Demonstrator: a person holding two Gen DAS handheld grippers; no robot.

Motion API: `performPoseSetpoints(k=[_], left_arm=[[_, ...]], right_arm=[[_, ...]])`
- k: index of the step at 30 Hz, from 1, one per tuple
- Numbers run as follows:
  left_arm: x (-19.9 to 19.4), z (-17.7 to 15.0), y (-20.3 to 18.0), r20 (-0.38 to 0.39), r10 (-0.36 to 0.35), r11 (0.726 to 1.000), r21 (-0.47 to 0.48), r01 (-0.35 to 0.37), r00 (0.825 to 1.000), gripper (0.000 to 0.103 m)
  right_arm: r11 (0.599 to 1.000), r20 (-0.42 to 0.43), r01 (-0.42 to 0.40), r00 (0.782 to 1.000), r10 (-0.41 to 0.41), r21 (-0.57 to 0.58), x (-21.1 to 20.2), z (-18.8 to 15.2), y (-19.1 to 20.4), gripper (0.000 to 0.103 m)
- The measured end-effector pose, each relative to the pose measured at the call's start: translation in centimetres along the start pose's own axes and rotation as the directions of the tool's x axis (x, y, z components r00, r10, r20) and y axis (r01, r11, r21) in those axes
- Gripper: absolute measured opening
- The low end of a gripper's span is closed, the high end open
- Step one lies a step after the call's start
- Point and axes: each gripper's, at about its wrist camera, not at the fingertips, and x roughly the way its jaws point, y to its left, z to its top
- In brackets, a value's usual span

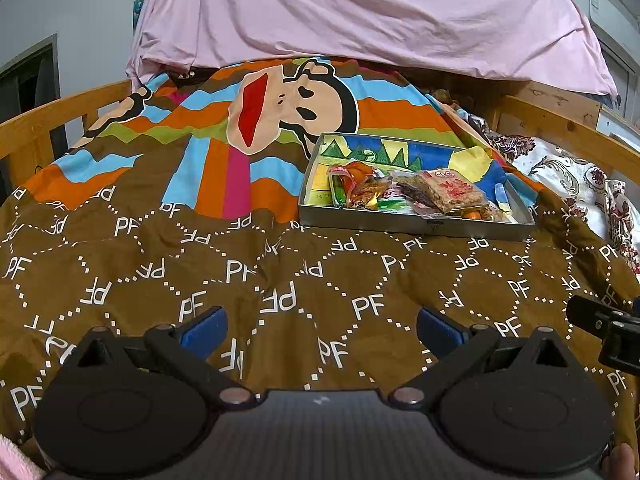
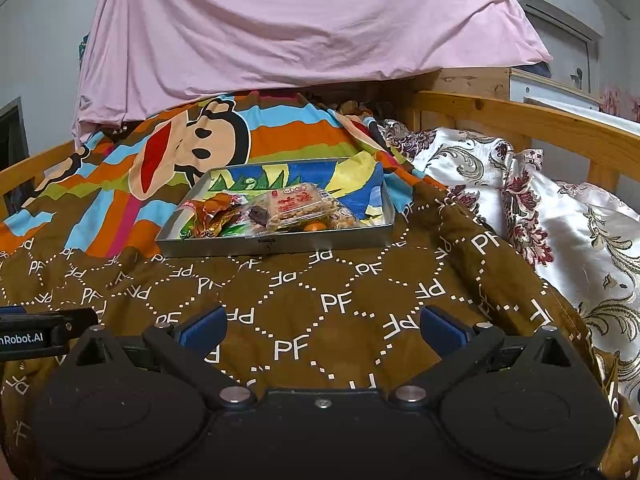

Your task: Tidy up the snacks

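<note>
A shallow metal tin (image 1: 416, 226) (image 2: 276, 242) with a colourful printed inside sits on the brown patterned quilt. It holds several wrapped snacks: a clear pack of rice-crisp bars (image 1: 450, 192) (image 2: 298, 206) and orange and green wrappers (image 1: 360, 190) (image 2: 212, 218). My left gripper (image 1: 322, 326) is open and empty, low over the quilt, short of the tin. My right gripper (image 2: 323, 324) is open and empty too, in front of the tin. Each gripper's body shows at the edge of the other view (image 1: 608, 330) (image 2: 36, 334).
The quilt (image 1: 240, 272) covers a bed with wooden rails (image 1: 44, 120) (image 2: 560, 124). A pink sheet (image 1: 360, 12) hangs behind. A white floral cover (image 2: 540, 216) lies to the right of the tin.
</note>
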Motion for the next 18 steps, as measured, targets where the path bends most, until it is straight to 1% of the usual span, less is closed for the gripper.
performPoseSetpoints(k=[14, 18], left_arm=[[-0.11, -0.01, -0.27, 0.005, 0.003, 1.0, 0.017, -0.003, 1.0, 0.103], [-0.04, 0.04, -0.21, -0.007, 0.005, 1.0, 0.016, -0.004, 1.0, 0.103]], right_arm=[[1.0, 0.0, 0.005, 1.0, -0.005, -0.006, 0.06, -0.15, 0.14, 0.102], [1.0, 0.002, 0.009, 1.0, -0.009, -0.007, -0.05, -0.21, 0.02, 0.102]])
